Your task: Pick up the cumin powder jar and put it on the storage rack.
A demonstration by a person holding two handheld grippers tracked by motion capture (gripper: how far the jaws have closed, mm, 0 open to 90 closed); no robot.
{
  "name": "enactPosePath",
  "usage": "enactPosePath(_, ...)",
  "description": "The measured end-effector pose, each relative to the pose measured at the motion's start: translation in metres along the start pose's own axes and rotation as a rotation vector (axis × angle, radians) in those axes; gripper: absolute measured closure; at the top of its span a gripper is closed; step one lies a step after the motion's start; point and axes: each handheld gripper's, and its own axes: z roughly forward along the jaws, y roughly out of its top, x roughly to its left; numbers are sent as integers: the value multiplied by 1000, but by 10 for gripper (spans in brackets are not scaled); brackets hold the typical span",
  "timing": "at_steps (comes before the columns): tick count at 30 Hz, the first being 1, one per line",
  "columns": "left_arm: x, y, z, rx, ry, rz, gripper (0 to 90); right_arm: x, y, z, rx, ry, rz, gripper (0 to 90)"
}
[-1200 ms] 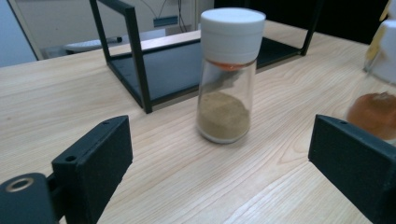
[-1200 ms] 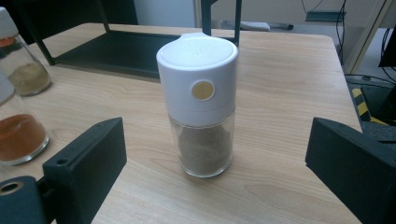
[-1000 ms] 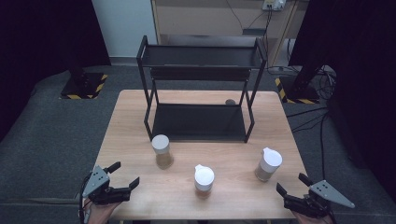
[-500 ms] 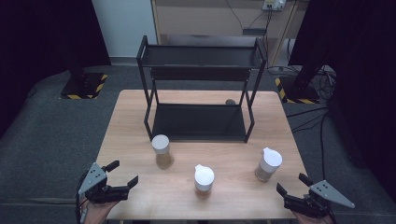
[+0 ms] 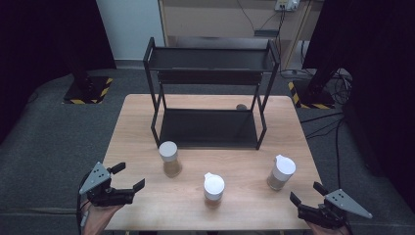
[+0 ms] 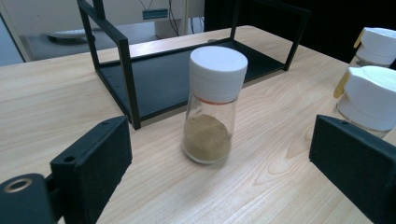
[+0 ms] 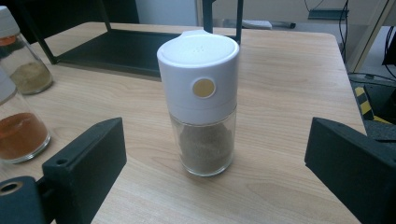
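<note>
Glass spice jar with a flat white cap is standing upright near the desk's front-left corner, facing my open, empty left gripper. My right gripper is gaping at the flip-lid shaker, its contents dim.

Left gripper slightly higher than before (fingers wide apart).

We see a black two-tier rack standing at the far middle of the wooden table. Between the outer jars, at the near edge, stands a white-capped jar of orange powder.
</note>
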Motion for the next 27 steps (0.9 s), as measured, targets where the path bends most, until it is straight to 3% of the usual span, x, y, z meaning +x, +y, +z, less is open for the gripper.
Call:
enactPosePath(12, -1, 28, 7, 25, -9, 41, 48, 0, 0, 1, 3, 1, 2, 56)
enactPosePath(27, 5, 43, 30, 53, -41, 70, 48, -1, 0, 1, 1, 2, 3, 56)
